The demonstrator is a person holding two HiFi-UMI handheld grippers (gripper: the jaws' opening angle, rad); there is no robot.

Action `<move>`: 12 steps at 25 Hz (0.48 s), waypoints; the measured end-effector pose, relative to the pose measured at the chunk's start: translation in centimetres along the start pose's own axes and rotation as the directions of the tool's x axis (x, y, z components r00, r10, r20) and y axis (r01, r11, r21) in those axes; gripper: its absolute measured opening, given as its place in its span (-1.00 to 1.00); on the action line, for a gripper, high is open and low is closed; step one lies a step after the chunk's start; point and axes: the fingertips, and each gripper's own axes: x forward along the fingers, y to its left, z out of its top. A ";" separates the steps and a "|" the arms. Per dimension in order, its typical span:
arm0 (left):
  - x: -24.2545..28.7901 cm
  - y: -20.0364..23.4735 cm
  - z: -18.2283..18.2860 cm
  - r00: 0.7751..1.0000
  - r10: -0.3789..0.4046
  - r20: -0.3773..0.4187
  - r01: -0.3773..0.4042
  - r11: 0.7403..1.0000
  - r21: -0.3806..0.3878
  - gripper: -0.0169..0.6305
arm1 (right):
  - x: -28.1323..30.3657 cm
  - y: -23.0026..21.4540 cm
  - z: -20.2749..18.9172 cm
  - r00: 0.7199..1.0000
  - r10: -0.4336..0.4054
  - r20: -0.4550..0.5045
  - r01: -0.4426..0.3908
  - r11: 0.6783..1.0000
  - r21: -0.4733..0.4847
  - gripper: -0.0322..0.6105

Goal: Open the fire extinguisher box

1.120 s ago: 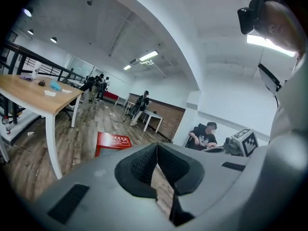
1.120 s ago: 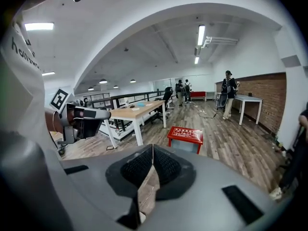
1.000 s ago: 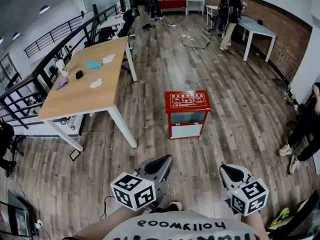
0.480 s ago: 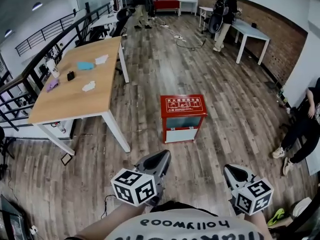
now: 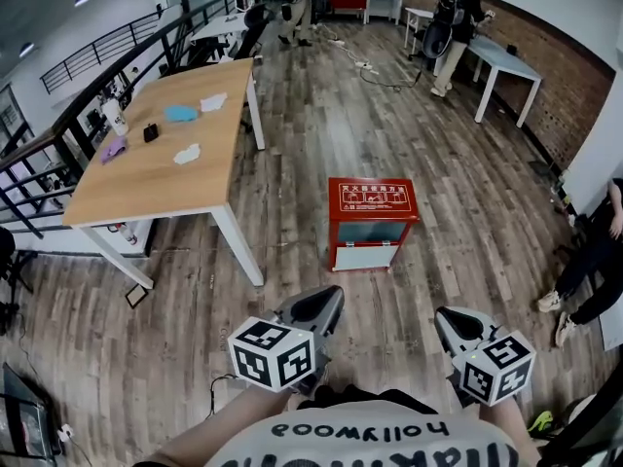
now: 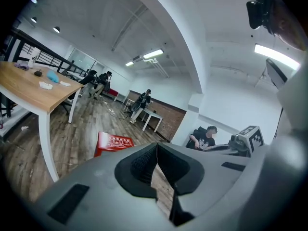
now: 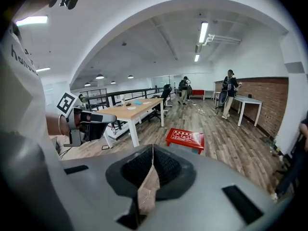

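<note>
The red fire extinguisher box (image 5: 373, 222) stands on the wooden floor ahead of me, its lid with white print down and a glass pane in its front. It also shows in the left gripper view, box (image 6: 114, 142), and in the right gripper view, box (image 7: 186, 137). My left gripper (image 5: 328, 297) is held low, well short of the box, with its jaws together and nothing between them (image 6: 156, 148). My right gripper (image 5: 447, 317) hangs beside it, also shut and empty (image 7: 153, 152). Neither touches the box.
A long wooden table (image 5: 156, 163) with small items stands to the left of the box, its white leg (image 5: 237, 246) close by. A black railing (image 5: 58, 129) runs along the left. People stand by white tables (image 5: 501, 61) at the back. A person (image 5: 594, 261) sits at the right edge.
Both grippers stay shut and have drifted slightly toward the box. The head view has swung a little, so the box sits slightly more to the right than half a second ago.
</note>
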 end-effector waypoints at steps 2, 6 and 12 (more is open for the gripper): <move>0.0 0.1 -0.6 1.000 0.008 -0.010 -0.008 1.000 -0.003 -0.92 | 0.3 0.0 -0.3 1.000 0.011 -0.009 -0.011 1.000 0.003 -0.86; 0.7 -0.1 -1.7 0.999 0.012 -0.039 -0.012 1.000 0.000 -0.92 | 0.9 -0.8 -1.0 0.999 0.025 -0.020 -0.025 0.999 0.027 -0.86; 2.7 1.7 0.1 0.998 0.061 -0.026 -0.061 0.998 0.027 -0.92 | 4.2 -3.0 0.7 0.996 0.088 -0.001 -0.088 0.995 0.051 -0.86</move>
